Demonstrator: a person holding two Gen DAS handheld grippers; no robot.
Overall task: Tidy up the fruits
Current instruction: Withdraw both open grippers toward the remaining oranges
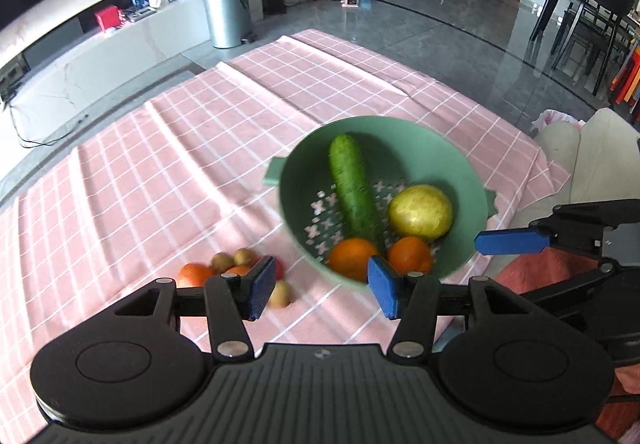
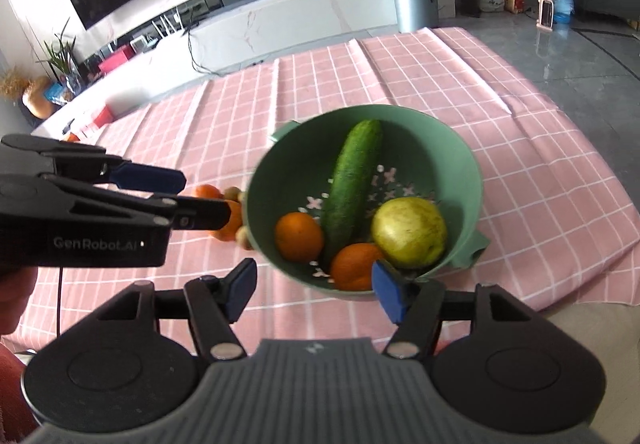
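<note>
A green colander bowl [image 1: 460,152] [image 2: 448,132] sits on the pink checked tablecloth. It holds a cucumber [image 1: 352,184] [image 2: 352,180], a yellow-green pear-like fruit [image 1: 420,210] [image 2: 408,232] and two oranges [image 1: 352,256] [image 2: 298,236]. Left of the bowl on the cloth lie oranges [image 1: 194,274] [image 2: 206,191] and small brown fruits [image 1: 244,256]. My left gripper [image 1: 322,288] is open and empty above the bowl's near rim. My right gripper [image 2: 314,290] is open and empty at the bowl's near edge. It also shows from the side in the left wrist view [image 1: 512,240].
The tablecloth [image 1: 160,164] covers the table. A sofa cushion [image 1: 592,156] lies off its right edge. Beyond the table stand a metal bin [image 1: 226,10], a TV bench and a water bottle. Dining chairs stand at the far right.
</note>
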